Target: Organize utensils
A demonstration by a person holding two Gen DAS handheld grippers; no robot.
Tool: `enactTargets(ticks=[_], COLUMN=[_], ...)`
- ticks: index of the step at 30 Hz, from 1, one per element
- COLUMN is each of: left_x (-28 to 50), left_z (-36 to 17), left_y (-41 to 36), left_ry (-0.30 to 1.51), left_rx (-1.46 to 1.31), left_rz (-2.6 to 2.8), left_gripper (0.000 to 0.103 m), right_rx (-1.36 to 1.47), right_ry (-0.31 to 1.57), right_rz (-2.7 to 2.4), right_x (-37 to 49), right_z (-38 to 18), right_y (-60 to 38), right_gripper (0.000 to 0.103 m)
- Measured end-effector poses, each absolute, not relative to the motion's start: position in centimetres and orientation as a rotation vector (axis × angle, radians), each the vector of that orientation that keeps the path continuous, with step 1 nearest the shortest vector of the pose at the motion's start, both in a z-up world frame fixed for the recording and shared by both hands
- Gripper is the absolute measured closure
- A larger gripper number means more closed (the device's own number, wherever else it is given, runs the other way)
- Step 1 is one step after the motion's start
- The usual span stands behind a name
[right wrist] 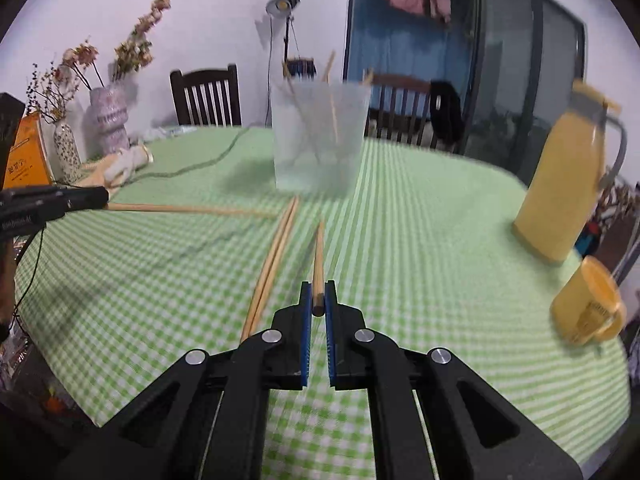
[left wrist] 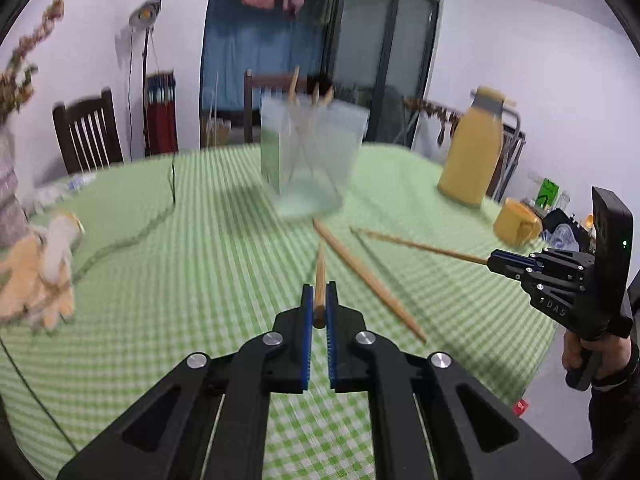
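A frosted plastic cup [left wrist: 312, 156] with several wooden chopsticks in it stands on the green checked tablecloth [left wrist: 200, 280]; it also shows in the right wrist view [right wrist: 320, 136]. My left gripper [left wrist: 319, 292] is shut on a wooden chopstick [left wrist: 320, 280] that points at the cup. My right gripper [right wrist: 319, 290] is shut on another chopstick [right wrist: 319, 264]; from the left wrist view that gripper [left wrist: 490, 260] holds this chopstick [left wrist: 420, 246] out towards the middle. A pair of chopsticks [right wrist: 272, 264] lies on the cloth, also in the left wrist view [left wrist: 368, 278].
A yellow thermos [right wrist: 564, 184] and a yellow mug [right wrist: 588, 304] stand at the right. Vases with dried flowers [right wrist: 104, 120], gloves [left wrist: 44, 272] and a cable [right wrist: 192, 168] are at the left. Chairs stand behind the table.
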State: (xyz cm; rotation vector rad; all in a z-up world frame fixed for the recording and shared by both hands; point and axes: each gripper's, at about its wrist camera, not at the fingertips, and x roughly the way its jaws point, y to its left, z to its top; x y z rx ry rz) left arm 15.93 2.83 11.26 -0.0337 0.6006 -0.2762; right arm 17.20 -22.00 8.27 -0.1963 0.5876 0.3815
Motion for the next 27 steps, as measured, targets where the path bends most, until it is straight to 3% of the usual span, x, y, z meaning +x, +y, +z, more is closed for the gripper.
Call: enactTargets(ticks=[17, 27], left_x=[15.1, 19.0], left_z=[20.8, 21.5], left_y=[4.5, 3.2], left_ry=[0.434, 0.461], left_rx=[0.063, 0.078], left_rz=[-0.343, -0.4], left_gripper=[0.101, 0.103], right_rx=[-0.254, -0.175], right_ry=[0.421, 0.409], right_rz=[0.38, 0.443], right_x=[15.0, 17.3], right_z=[15.4, 18.2], right_y=[-22.7, -23.7], right_gripper=[0.097, 0.097])
